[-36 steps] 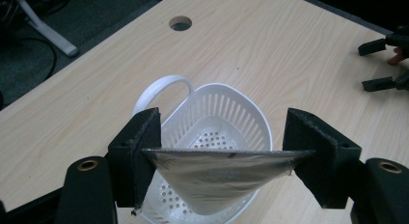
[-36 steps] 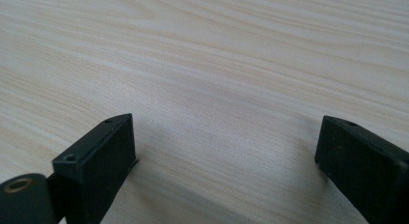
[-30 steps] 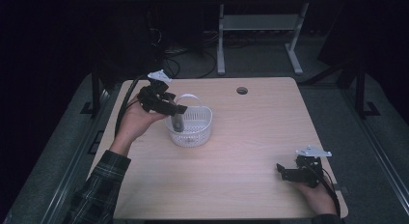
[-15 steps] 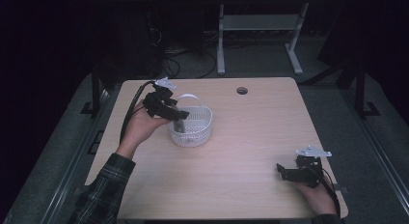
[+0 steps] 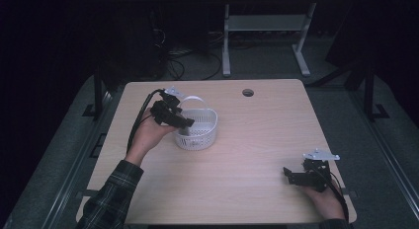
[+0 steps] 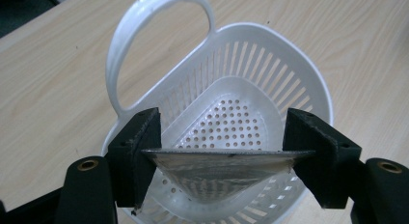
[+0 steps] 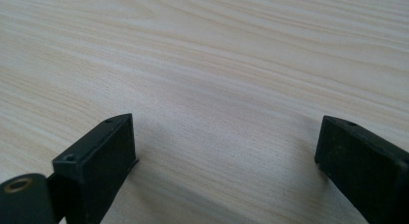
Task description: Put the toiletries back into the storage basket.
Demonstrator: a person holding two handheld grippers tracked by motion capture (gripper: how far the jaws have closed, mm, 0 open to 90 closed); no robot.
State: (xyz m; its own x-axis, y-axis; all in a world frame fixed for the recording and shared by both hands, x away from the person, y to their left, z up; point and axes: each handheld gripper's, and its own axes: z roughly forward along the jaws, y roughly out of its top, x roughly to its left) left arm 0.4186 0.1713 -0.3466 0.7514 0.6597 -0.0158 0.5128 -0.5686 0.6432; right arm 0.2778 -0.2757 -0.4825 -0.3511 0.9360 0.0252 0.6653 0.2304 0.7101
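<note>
**Cone held over the basket, ready to drop**

The left gripper [image 6: 217,151] has its jaws clamped on a grey metal cone [image 6: 217,168], pressing on its wide flat rim from both sides so the point hangs down. That hold keeps the mouth level and the tip aimed into the white basket [image 6: 270,79] right below. In the high view the left gripper [image 5: 185,124] leans in over the basket's [image 5: 205,135] rim on the side nearer the desk's left edge; the basket stands left of the desk's middle, toward the far edge. Its handle [image 6: 144,35] is folded back, away from the opening, which leaves the way down free.

I cannot tell whether the tip already touches the perforated bottom; it seems to sit just above it. The likely step is placing the cone inside, and opening the jaws should let it settle there.

The right gripper [image 5: 301,177] rests near the desk's [image 5: 257,189] near right corner, well apart. Its jaws stand wide with bare wood between them, apparently just parked.
</note>
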